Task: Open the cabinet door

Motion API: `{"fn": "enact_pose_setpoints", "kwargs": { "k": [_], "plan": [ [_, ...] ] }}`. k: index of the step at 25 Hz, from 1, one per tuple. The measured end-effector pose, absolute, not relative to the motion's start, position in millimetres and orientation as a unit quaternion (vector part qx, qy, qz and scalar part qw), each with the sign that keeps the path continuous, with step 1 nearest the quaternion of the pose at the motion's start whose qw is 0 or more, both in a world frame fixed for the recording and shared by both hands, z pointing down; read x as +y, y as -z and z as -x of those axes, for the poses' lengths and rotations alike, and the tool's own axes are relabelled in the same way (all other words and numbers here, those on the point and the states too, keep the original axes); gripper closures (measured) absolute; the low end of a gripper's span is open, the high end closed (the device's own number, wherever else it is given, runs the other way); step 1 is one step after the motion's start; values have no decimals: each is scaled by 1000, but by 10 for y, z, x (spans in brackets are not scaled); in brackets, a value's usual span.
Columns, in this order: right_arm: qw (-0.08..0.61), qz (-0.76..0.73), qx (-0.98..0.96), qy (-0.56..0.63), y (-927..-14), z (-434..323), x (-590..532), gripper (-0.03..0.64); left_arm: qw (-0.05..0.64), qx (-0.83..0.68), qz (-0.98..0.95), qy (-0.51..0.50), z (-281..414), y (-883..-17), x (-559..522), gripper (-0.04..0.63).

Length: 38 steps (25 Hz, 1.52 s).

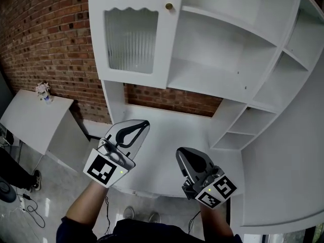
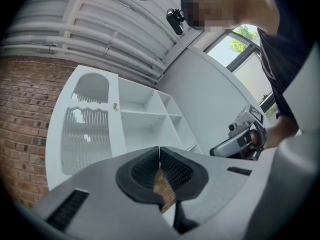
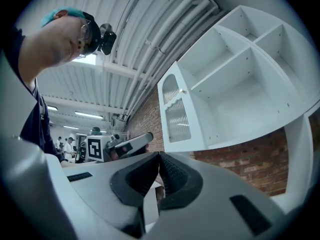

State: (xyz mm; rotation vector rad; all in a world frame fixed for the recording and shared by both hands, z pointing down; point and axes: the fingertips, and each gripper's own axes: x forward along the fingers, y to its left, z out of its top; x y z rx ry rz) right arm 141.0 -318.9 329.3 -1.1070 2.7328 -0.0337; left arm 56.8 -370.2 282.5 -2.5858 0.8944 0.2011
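The tall white cabinet door with a ribbed glass panel stands at the left end of the white wall unit. It lies flush with the frame, and its small round brass knob sits at the door's upper right edge, next to the white open shelves. Both tongs are held low over the white desk top, well below the knob and touching neither it nor the door. The grey left gripper has its black ribbed pads pressed together with nothing between them. The grey right gripper, just beside it, is likewise closed tip to tip and empty. A red brick wall runs behind the unit, and a low white side table stands off to the left.
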Motion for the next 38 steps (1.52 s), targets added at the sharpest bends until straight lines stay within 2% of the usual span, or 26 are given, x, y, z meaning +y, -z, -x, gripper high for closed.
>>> {"fn": "enact_pose_setpoints", "kwargs": {
  "k": [14,38],
  "plan": [
    [121,430,894,-28,-2905,-1255,-3644,591,308,274,909,-67,-573,-1940,-4445,584],
    [130,439,889,-31,-2862,-1430,-3810,591,448,318,835,-24,-834,-727,-5074,484]
  ]
}}
